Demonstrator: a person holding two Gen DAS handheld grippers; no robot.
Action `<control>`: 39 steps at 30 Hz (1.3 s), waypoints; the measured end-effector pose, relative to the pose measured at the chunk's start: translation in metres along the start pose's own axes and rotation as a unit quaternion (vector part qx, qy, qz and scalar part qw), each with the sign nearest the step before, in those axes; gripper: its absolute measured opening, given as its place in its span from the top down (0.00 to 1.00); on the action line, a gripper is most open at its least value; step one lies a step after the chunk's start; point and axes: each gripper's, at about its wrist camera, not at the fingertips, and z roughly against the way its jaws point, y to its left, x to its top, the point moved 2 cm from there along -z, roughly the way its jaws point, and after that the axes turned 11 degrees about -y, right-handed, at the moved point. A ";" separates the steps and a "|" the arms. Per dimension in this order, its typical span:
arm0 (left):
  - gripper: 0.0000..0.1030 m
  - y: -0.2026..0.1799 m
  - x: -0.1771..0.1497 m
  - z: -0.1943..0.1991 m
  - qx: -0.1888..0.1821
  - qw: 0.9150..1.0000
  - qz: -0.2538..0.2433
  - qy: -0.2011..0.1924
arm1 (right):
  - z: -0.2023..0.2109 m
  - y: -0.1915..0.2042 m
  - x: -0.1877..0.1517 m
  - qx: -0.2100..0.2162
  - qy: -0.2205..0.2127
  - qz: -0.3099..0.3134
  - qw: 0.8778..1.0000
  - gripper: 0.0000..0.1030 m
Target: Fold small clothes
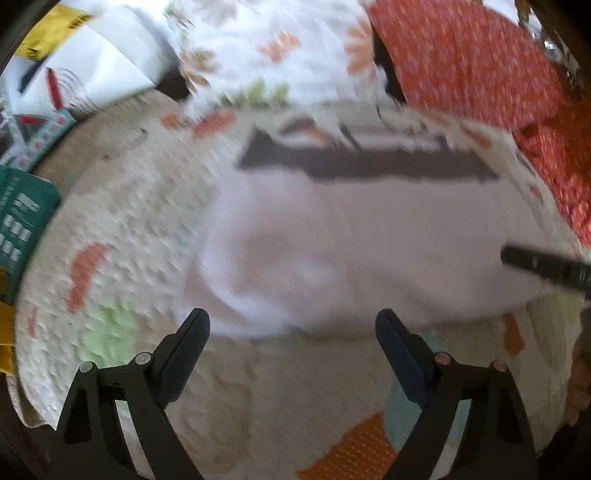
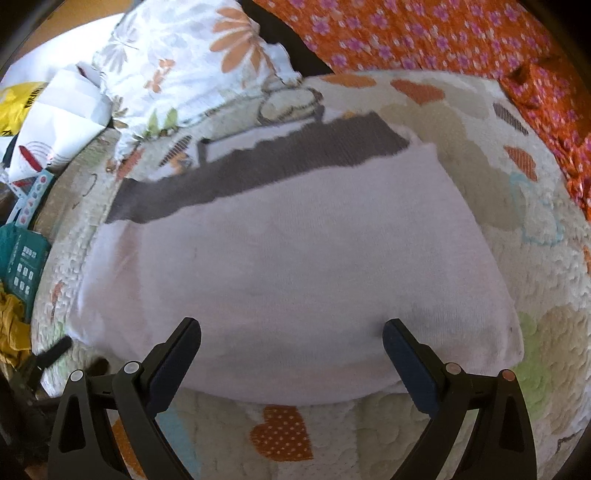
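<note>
A pale pink small garment (image 2: 295,266) with a dark grey-brown ribbed band (image 2: 266,162) along its far edge lies flat on a quilted blanket. My right gripper (image 2: 291,332) is open and empty, its fingertips over the garment's near edge. My left gripper (image 1: 291,321) is open and empty, just short of the garment's (image 1: 351,240) near left edge; this view is blurred. A finger of the right gripper (image 1: 543,266) shows at the right edge of the left wrist view, over the garment. The left gripper's tip (image 2: 55,350) shows at the lower left in the right wrist view.
The quilted blanket (image 2: 535,258) has orange hearts and pastel patches. A white floral cloth (image 2: 192,70) lies at the far left, an orange flowered fabric (image 2: 443,33) at the far right. Papers, a teal box (image 2: 22,266) and yellow cloth (image 2: 14,328) crowd the left side.
</note>
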 end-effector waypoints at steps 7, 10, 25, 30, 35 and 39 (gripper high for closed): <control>0.12 0.026 0.013 0.002 0.039 0.999 0.029 -0.021 | 0.004 0.012 -0.003 0.004 -0.004 0.018 1.000 0.02; 0.12 0.035 0.015 0.000 0.044 0.998 0.044 -0.018 | 0.008 0.021 -0.005 -0.003 -0.021 0.044 0.999 0.02; 0.12 0.087 0.043 0.011 0.063 0.991 0.109 -0.043 | 0.011 0.124 -0.055 -0.010 -0.066 0.227 0.972 0.02; 0.12 0.163 0.055 0.021 0.107 0.970 0.213 -0.052 | -0.001 0.194 -0.076 0.015 -0.077 0.320 0.944 0.03; 0.12 0.211 0.054 0.040 0.129 0.954 0.263 -0.067 | -0.029 0.263 -0.109 -0.025 -0.100 0.458 0.883 0.18; 0.12 0.225 0.055 0.047 0.137 0.949 0.272 -0.077 | -0.051 0.304 -0.108 -0.092 -0.137 0.510 0.844 0.20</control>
